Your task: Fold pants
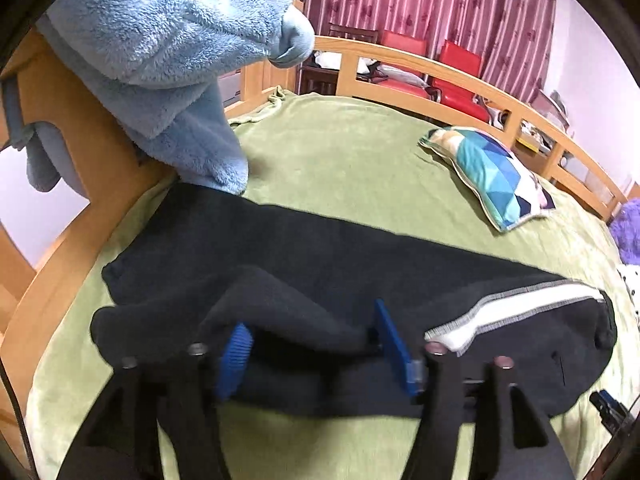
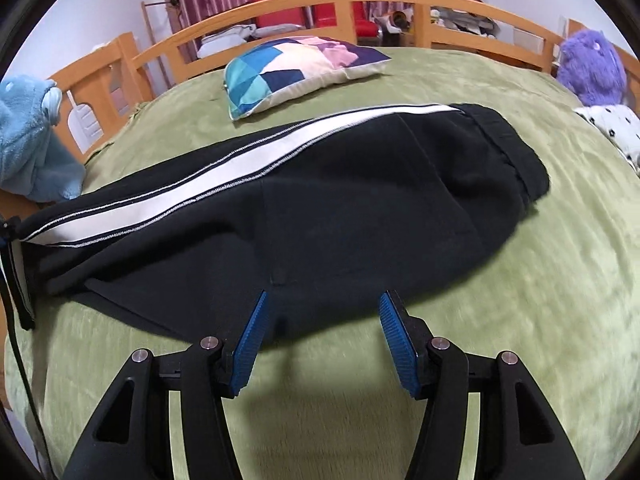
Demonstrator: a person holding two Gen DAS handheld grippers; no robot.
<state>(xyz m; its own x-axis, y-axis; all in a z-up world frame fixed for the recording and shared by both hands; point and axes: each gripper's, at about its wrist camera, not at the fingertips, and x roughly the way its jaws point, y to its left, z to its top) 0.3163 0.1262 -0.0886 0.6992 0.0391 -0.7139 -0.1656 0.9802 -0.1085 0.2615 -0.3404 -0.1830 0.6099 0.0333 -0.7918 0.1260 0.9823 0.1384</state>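
Note:
Black pants (image 2: 360, 196) with a white side stripe (image 2: 192, 192) lie across the green bed cover, waistband to the right in the right wrist view. In the left wrist view the leg end of the pants (image 1: 280, 272) is bunched up. My left gripper (image 1: 316, 344) is open, its blue pads either side of a raised fold of black cloth. My right gripper (image 2: 324, 320) is open, its tips at the near edge of the pants around the crotch, just above the cover.
A patchwork pillow (image 2: 296, 68) lies beyond the pants. A light blue fleece garment (image 1: 168, 60) hangs over the wooden bed frame (image 1: 440, 76) at the left. A purple plush toy (image 2: 592, 68) and a spotted cushion (image 2: 612, 128) sit at the right. Red chairs stand behind the rail.

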